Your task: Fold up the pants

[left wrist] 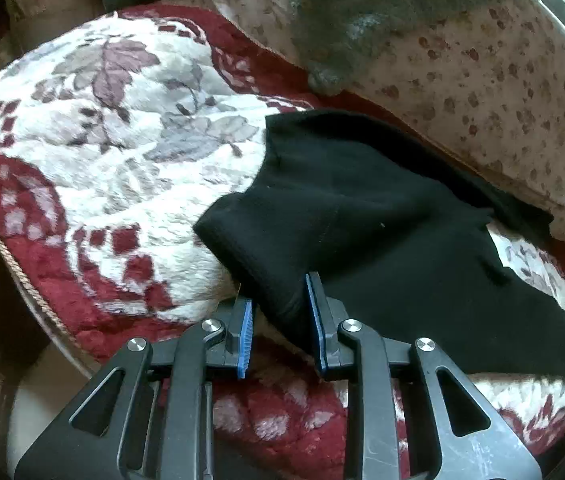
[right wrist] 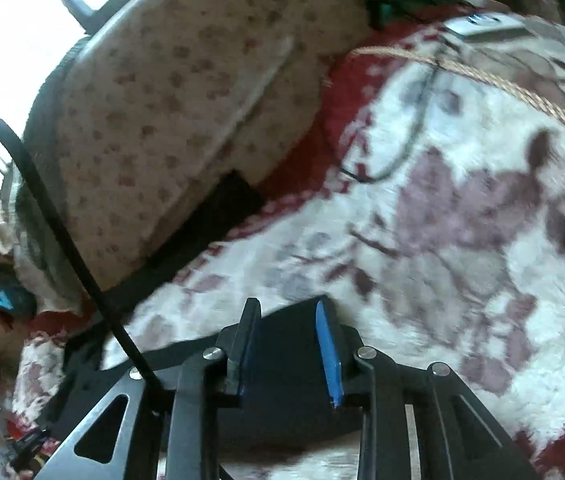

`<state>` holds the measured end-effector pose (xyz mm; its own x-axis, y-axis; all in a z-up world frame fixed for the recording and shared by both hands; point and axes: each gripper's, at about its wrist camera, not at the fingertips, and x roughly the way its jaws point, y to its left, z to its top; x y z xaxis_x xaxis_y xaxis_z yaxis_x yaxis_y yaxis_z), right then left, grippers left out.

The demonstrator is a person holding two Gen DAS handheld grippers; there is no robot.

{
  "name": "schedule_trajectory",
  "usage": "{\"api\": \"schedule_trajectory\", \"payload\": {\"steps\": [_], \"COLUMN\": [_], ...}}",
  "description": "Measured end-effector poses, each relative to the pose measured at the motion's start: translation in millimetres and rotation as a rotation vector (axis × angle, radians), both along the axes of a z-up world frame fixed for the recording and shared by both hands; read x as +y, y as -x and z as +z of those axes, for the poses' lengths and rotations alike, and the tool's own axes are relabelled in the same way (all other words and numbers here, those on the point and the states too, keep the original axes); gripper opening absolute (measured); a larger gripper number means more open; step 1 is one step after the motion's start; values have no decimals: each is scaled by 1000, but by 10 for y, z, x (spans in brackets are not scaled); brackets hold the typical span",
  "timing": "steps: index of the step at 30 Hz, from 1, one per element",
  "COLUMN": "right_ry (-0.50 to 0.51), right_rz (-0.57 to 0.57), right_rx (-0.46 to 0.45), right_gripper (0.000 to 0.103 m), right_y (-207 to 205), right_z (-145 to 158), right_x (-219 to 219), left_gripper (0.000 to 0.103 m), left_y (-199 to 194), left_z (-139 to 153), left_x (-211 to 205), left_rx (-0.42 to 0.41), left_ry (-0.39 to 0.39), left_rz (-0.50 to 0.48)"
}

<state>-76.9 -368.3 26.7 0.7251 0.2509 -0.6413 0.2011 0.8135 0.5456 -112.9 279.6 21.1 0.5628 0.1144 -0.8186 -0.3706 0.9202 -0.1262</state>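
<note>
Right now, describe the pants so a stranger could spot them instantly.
Find the plush red and cream floral blanket that covers the bed, and follow it to the beige spotted cushion. Against that cushion lies the plain black fabric pants, the only solid dark, unpatterned cloth there, unlike the fuzzy grey knit garment above.

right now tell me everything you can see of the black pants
The black pants are matte, soft knit fabric, loosely folded with a stitched hem at the near corner. They lie on the floral red and white blanket, far edge against the spotted cushion. The open left gripper straddles the hem; the open right gripper straddles another edge.
</note>
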Motion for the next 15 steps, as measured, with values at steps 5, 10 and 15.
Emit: {"api": "schedule_trajectory", "payload": {"steps": [5, 10, 15], "right_ry": [3, -20, -30], "right_rz": [82, 144, 205], "right_rx": [-50, -55, -77], "right_gripper": [27, 27, 27], "right_y": [-95, -187, -280], "right_z": [142, 131, 128], "right_x": [290, 508, 695], "left_gripper": [23, 23, 23], "left_y": [70, 223, 268], "left_z": [4, 75, 304], "left_x": [41, 116, 132], "left_rx": [35, 43, -9], "left_ry": [-35, -105, -72], "left_rz": [23, 102, 93]}}
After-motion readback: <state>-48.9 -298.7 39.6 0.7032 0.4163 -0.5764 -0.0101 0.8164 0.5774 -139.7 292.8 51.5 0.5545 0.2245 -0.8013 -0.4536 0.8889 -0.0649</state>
